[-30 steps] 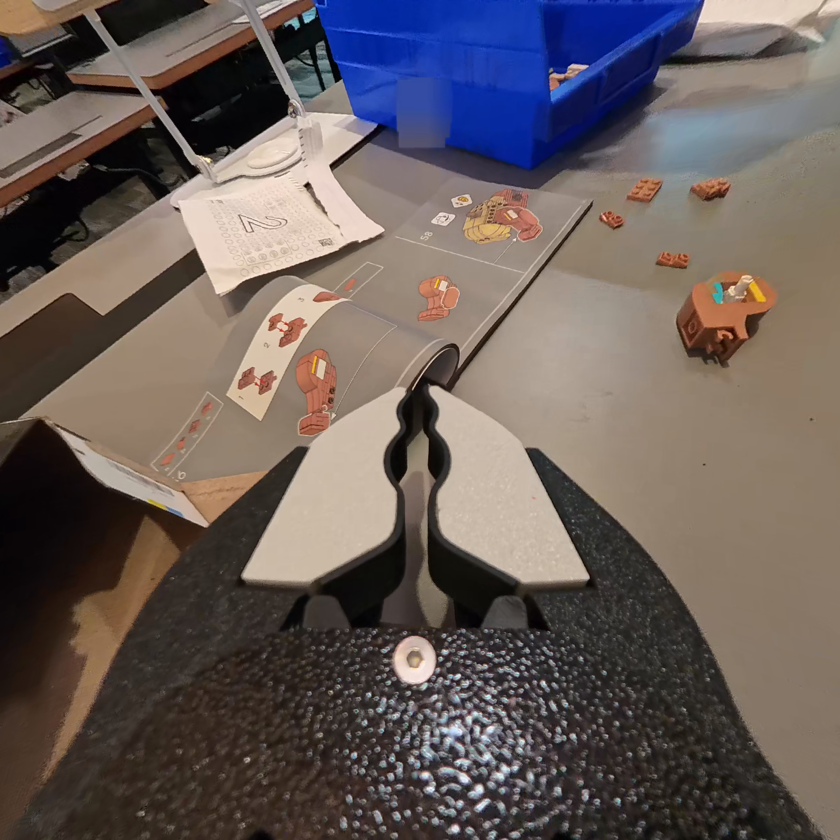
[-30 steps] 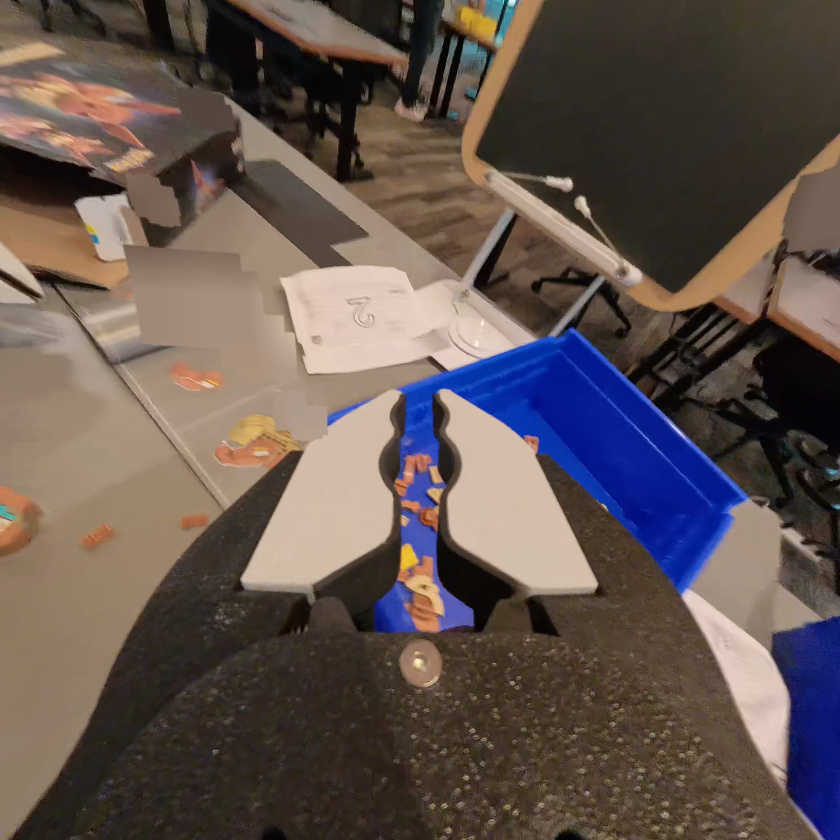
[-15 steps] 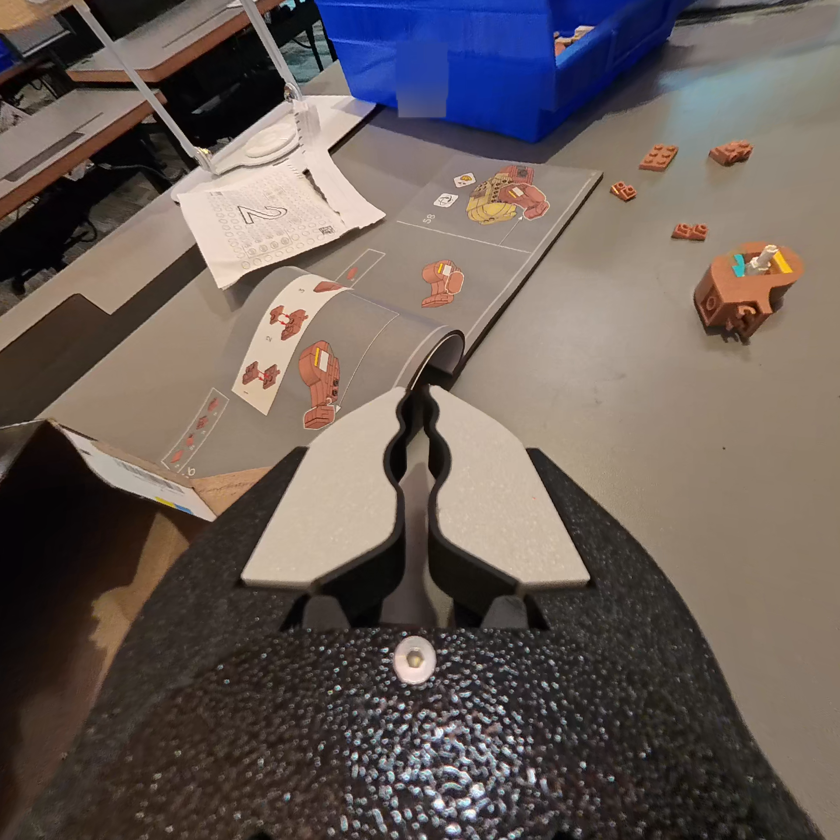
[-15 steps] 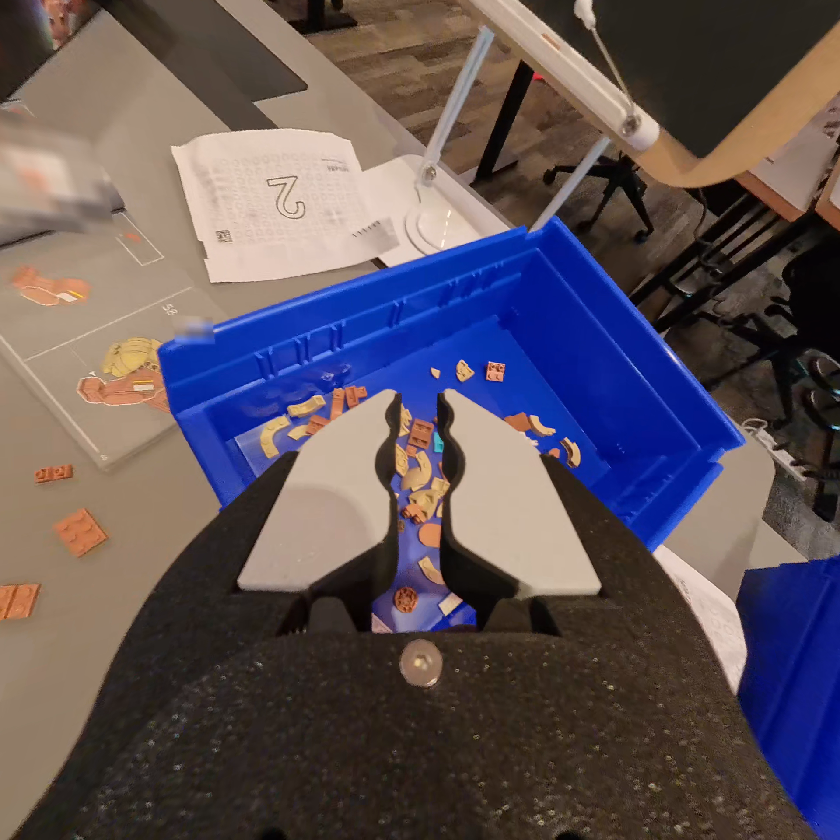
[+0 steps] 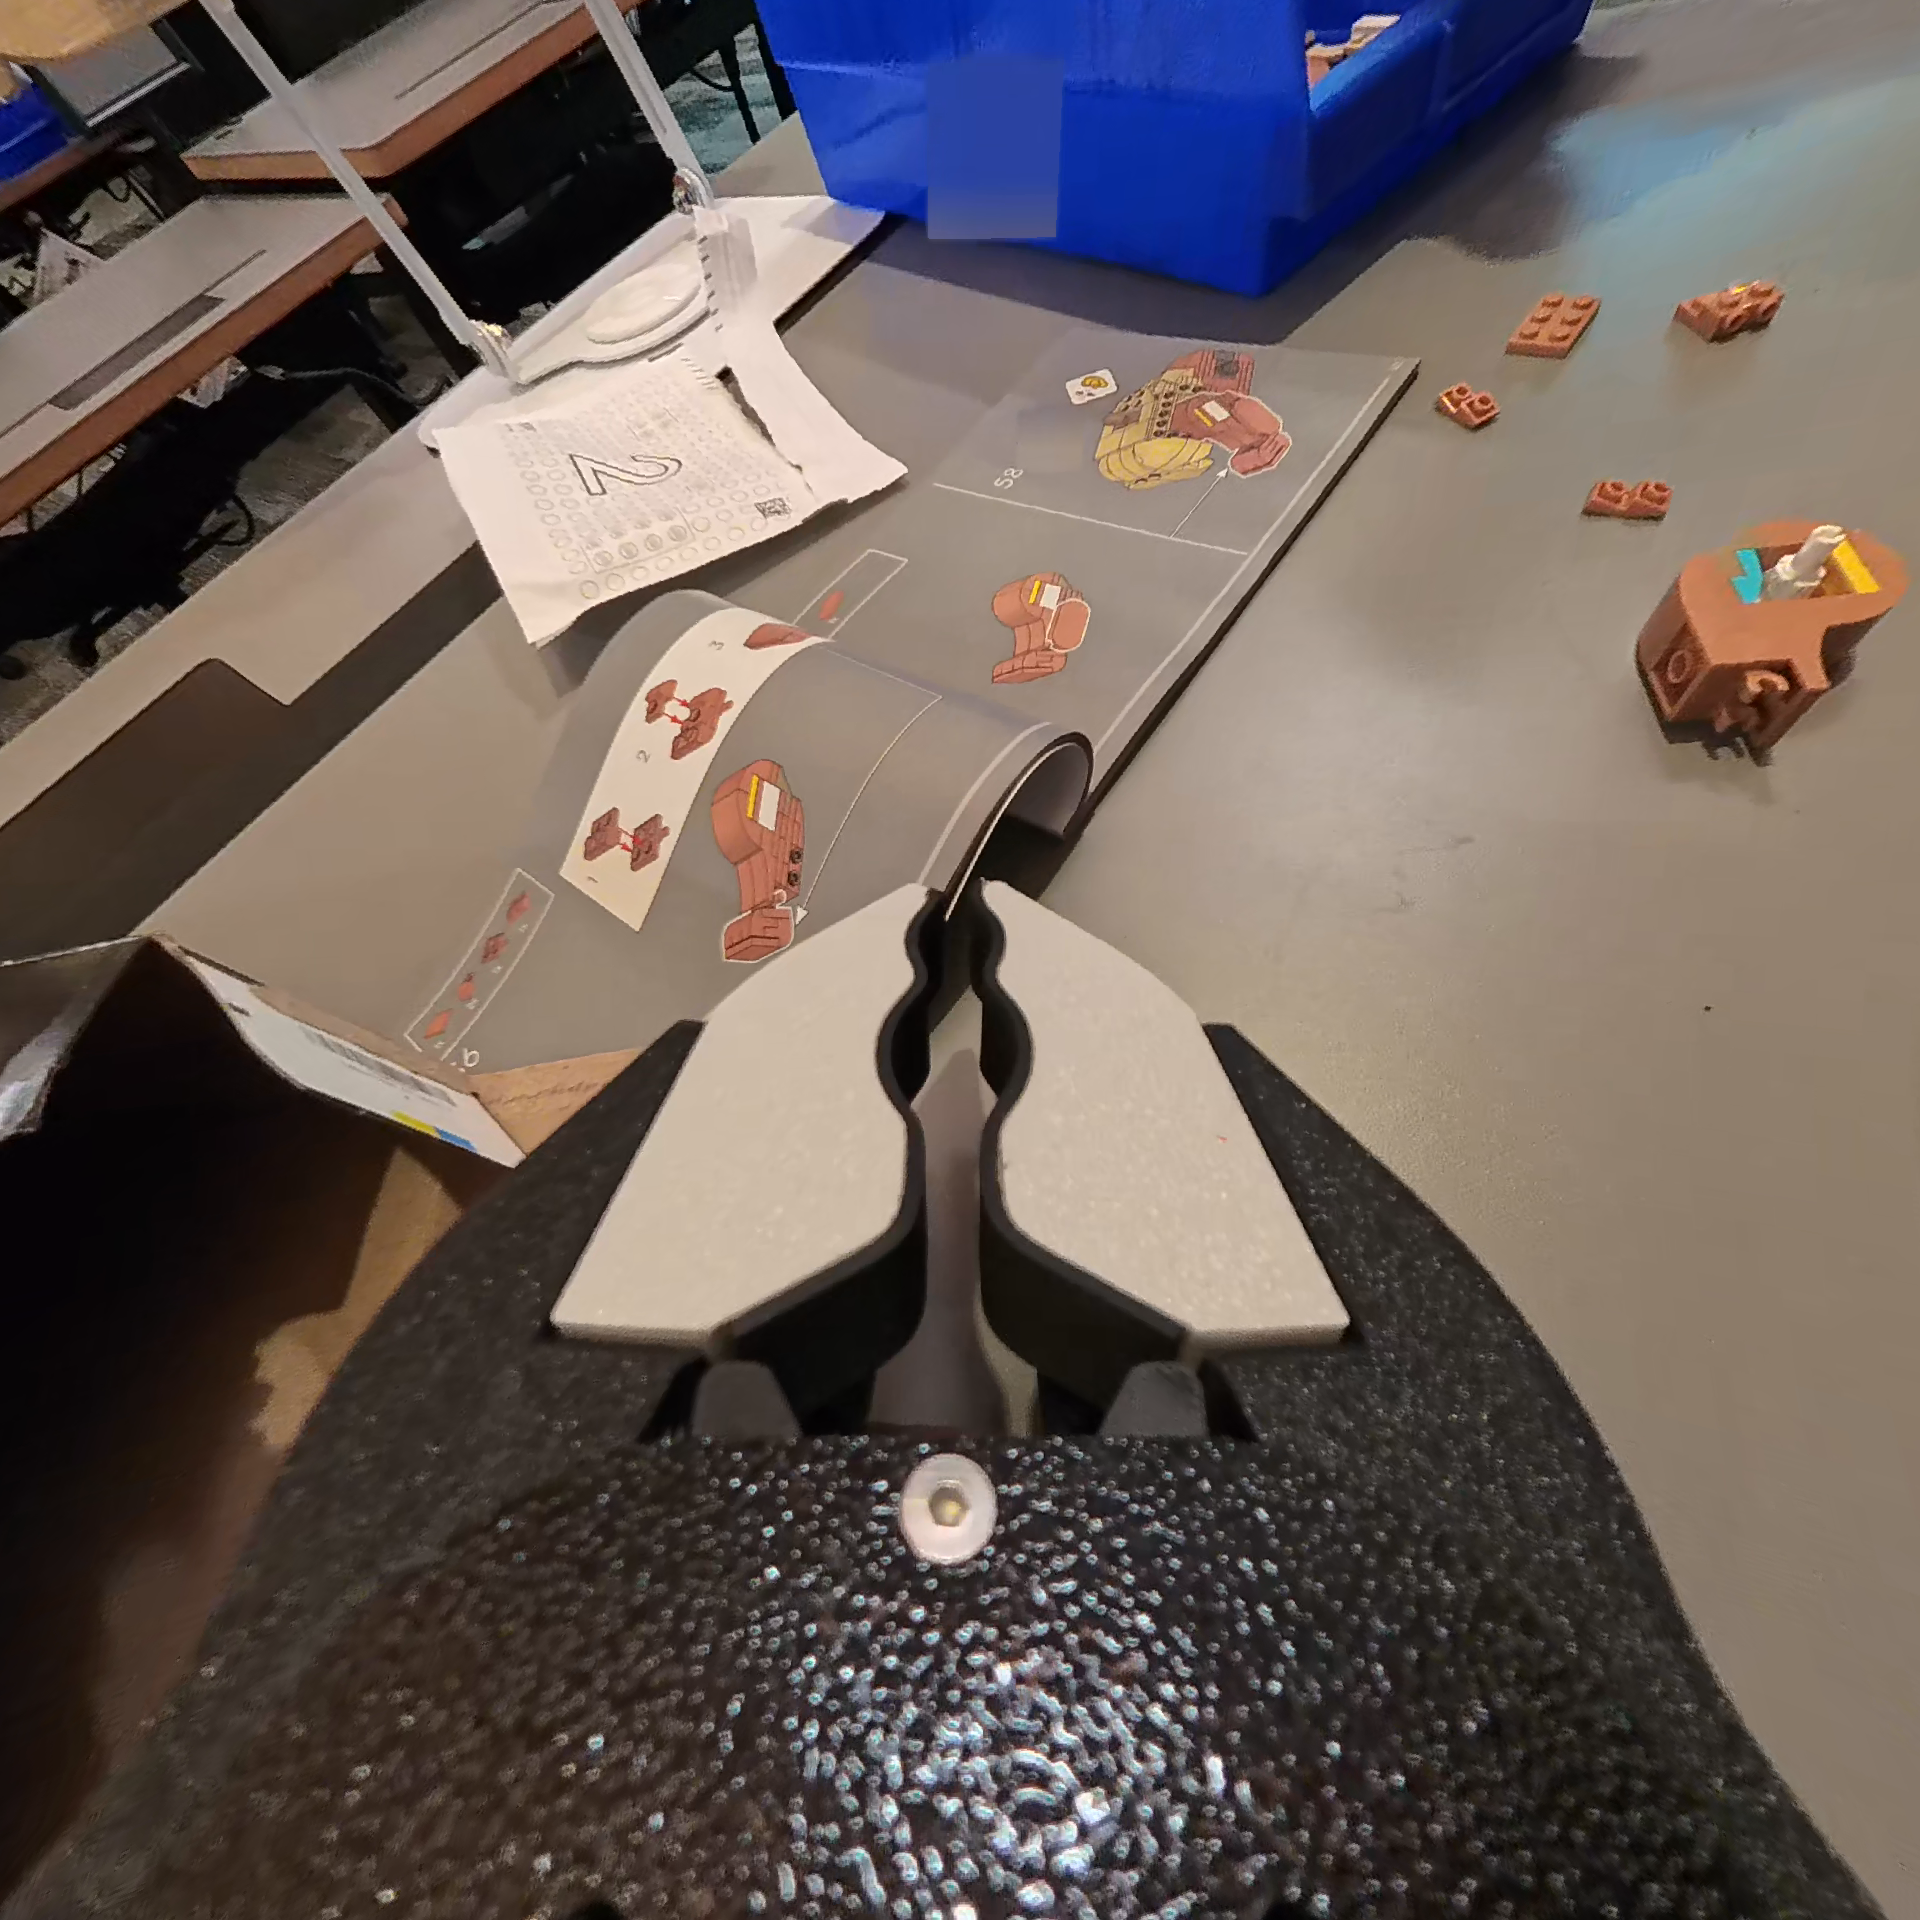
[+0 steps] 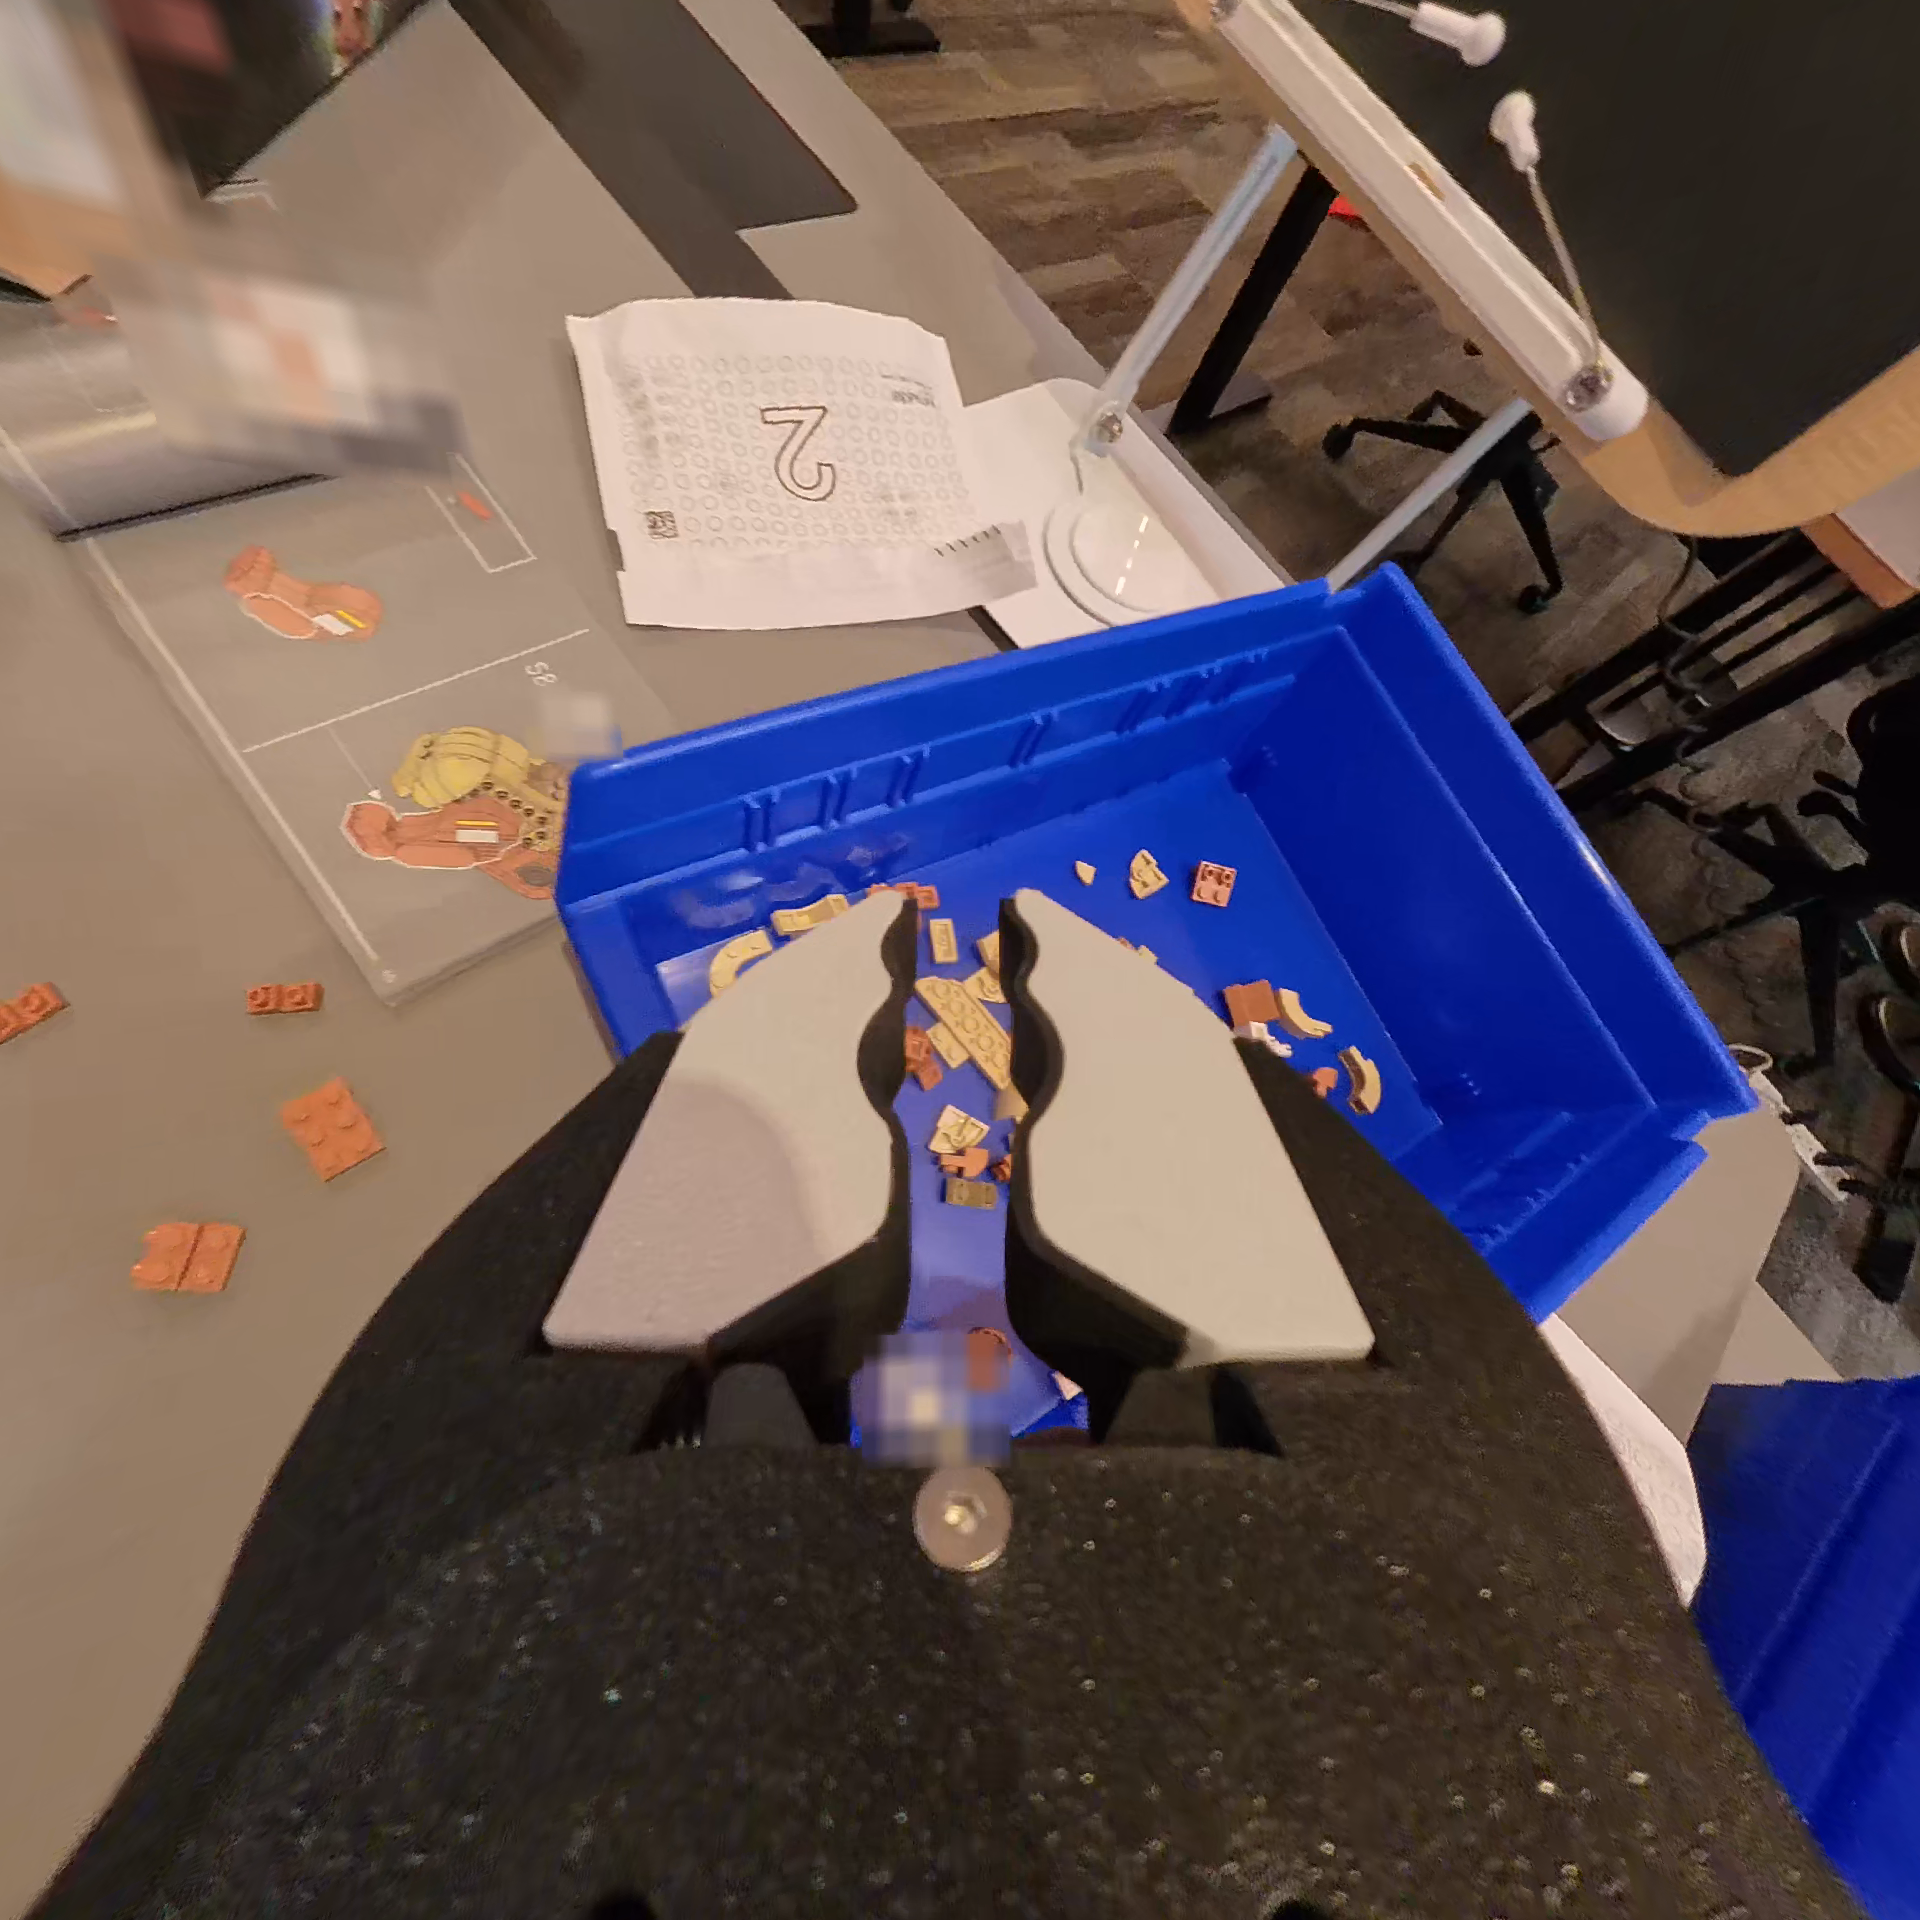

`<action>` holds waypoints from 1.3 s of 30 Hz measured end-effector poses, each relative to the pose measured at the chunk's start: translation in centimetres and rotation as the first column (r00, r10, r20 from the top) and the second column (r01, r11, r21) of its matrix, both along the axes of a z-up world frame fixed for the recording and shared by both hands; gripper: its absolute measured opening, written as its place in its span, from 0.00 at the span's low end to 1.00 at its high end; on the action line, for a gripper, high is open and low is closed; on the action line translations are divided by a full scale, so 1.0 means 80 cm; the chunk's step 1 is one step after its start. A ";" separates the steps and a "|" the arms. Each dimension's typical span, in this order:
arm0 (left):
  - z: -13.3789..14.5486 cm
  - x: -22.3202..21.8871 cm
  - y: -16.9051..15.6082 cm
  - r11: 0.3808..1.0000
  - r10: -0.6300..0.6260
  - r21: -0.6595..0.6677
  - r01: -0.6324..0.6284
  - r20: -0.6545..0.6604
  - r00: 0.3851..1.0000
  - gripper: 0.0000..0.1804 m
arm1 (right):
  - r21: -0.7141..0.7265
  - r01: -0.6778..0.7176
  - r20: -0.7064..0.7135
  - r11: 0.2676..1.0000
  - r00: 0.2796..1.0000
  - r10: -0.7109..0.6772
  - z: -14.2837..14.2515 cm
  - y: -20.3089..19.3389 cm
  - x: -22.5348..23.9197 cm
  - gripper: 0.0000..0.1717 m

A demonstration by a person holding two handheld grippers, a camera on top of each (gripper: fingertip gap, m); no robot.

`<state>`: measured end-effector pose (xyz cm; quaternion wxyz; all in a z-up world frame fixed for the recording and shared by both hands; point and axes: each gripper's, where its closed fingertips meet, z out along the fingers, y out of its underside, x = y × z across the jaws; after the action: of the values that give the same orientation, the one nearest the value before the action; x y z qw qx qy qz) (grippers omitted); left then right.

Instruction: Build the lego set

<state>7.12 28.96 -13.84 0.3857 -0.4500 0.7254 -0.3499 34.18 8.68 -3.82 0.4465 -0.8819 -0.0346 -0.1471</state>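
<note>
The curled booklet page (image 5: 831, 748), mid-frame in the left wrist view, is kept pinched at its edge by the left gripper (image 5: 951, 904), fingers all but closed on it. Meanwhile the right gripper (image 6: 956, 914) has been swung right over the blue bin (image 6: 1507, 831) at centre frame. Its fingers are only narrowly parted and nothing is held, with loose tan bricks (image 6: 966, 1023) seen below.

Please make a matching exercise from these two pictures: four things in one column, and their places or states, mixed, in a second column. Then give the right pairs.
1. left gripper
2. right gripper
3. blue bin
4. brown brick assembly

a. holds loose tan and brown pieces
b. stands alone on the grey table
c. pinches a curled booklet page
d. open, above the bin

Pairs: 1-c, 2-d, 3-a, 4-b
</note>
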 end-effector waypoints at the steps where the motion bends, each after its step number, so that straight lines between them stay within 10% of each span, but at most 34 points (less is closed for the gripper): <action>1: 0.000 0.000 0.000 1.000 0.000 0.002 0.000 0.000 1.000 0.02 | -0.005 -0.013 0.003 1.000 1.000 0.013 0.000 0.000 -0.006 0.09; 19: -0.006 0.002 0.002 0.998 0.014 0.059 -0.013 -0.015 1.000 0.02 | -0.013 -0.147 -0.189 0.989 0.972 0.142 -0.112 -0.049 -0.156 0.09; 39: -0.006 0.008 0.016 0.987 0.043 0.153 -0.046 0.023 0.999 0.02 | -0.073 -0.125 -0.182 0.990 0.977 0.110 -0.157 -0.077 -0.131 0.09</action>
<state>7.79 30.27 -14.33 0.4340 -0.4317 0.7363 -0.2884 23.68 2.49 -16.39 0.4184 -0.9058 -0.0528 -0.0397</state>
